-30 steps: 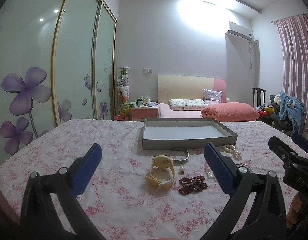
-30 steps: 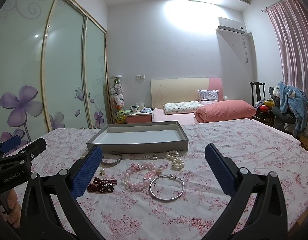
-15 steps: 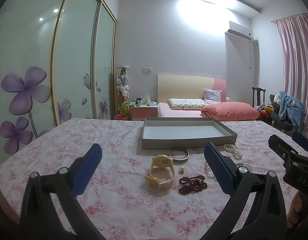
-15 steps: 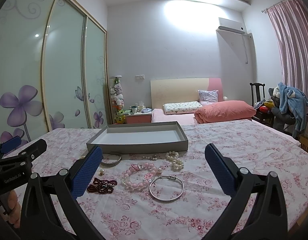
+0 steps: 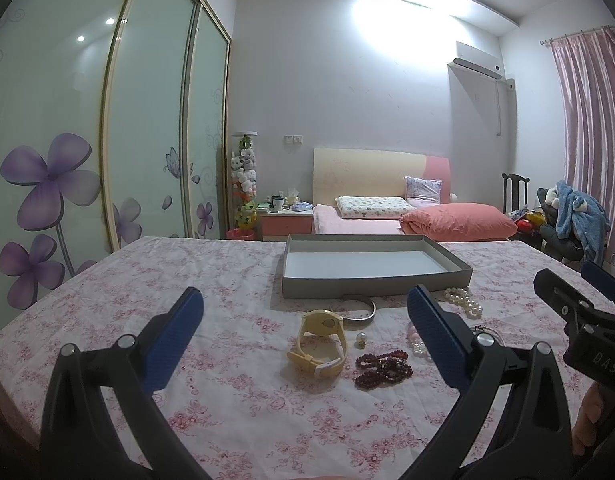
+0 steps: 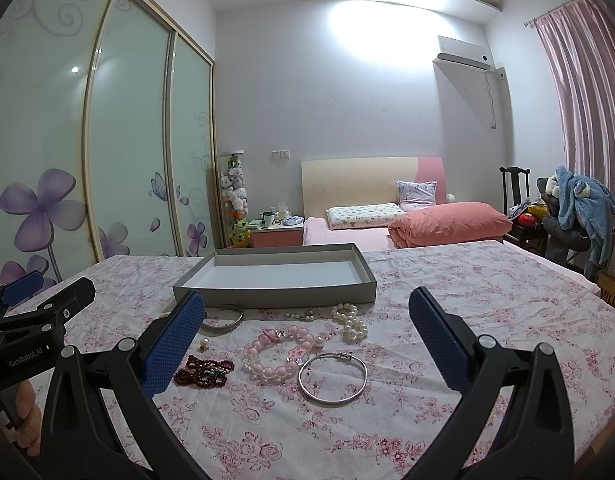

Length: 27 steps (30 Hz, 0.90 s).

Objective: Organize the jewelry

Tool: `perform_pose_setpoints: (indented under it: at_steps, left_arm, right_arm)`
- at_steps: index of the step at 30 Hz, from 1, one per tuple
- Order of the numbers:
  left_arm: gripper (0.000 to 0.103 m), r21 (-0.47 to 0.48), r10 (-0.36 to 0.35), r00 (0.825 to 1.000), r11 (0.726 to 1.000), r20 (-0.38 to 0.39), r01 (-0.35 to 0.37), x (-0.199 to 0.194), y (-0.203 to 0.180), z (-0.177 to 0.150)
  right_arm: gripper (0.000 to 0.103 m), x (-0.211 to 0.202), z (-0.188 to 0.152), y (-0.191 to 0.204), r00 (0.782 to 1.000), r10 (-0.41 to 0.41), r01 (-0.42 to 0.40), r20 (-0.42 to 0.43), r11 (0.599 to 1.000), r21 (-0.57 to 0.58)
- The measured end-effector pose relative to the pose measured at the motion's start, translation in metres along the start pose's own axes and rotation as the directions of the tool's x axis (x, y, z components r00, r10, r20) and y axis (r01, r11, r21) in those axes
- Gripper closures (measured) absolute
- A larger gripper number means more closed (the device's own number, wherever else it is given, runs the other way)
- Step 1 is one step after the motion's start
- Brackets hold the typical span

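While each claw, left [image 5: 303,320] and right [image 6: 307,320], gapes wide and empty, the left finger [image 6: 175,344] hides the bangle's [image 6: 223,322] end.

Support surface: table under a pink floral cloth [image 6: 467,304]. On it, far side: shallow grey tray [image 6: 275,294], interior bare. Just in front of the tray: metal cuff bangle [image 6: 223,321], white pearl strand [image 6: 349,320]. Nearer: loose pearl [image 6: 204,343], dark red bead bracelet [image 6: 203,372], pink bead bracelet [image 6: 279,354], thin silver bangle [image 6: 332,376] touching it. Yellow watch [image 5: 319,344] lies left of the red beads
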<state>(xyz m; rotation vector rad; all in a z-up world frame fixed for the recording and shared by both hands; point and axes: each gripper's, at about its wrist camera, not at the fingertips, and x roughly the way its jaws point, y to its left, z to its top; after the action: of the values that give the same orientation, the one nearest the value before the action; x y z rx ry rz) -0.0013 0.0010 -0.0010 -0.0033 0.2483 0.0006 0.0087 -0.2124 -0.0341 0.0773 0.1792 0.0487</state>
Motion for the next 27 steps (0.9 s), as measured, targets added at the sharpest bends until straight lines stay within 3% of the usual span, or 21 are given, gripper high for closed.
perform_pose_setpoints:
  at_steps: [19,27]
  left_arm:
    - [0.004,-0.005,0.004,1.0,1.0,-0.017,-0.005,0.009,-0.006,-0.009]
    - [0.004,0.004,0.016,0.995,1.0,-0.094,-0.015,0.03,0.0,-0.008]
  right_arm:
    - [0.002,0.001,0.0,0.001,1.0,-0.001,0.001,-0.005,1.0,-0.002]
    - [0.002,0.009,-0.006,-0.002,1.0,0.001,-0.001,-0.029,1.0,0.004]
